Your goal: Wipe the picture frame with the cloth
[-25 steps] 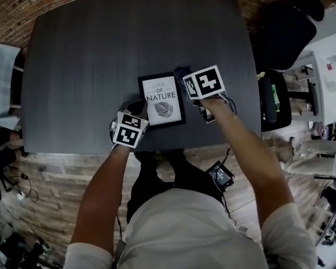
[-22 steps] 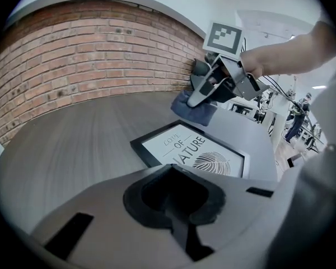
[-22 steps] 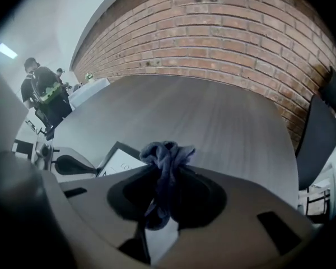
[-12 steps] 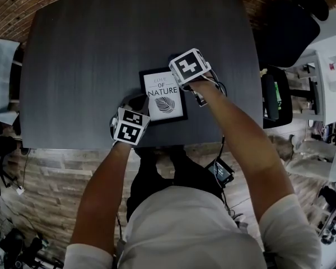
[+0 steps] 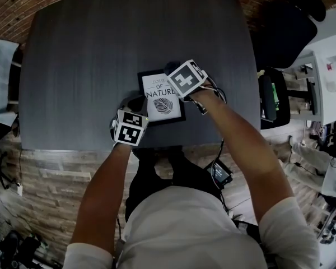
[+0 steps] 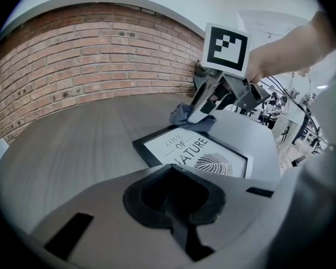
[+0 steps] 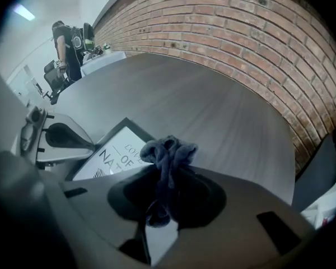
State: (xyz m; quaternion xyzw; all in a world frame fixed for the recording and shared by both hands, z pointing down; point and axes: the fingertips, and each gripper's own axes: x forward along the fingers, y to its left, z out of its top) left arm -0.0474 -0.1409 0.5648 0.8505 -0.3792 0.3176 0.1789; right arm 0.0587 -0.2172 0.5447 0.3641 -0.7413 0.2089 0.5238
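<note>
Right gripper (image 5: 175,73) over the picture frame (image 5: 163,106), left gripper (image 5: 136,103) beside it.

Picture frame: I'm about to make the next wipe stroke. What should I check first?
1. Cloth secure in the right gripper: ok, bunched and clamped.
2. Cloth positioned over the picture frame: ok, at its far corner.
3. Cloth pressing on the glass: cannot tell.
4. Frame lying flat on the table: ok.
5. Left gripper bracing the frame: cannot tell; it is shut and empty, beside the frame's near left edge.
</note>
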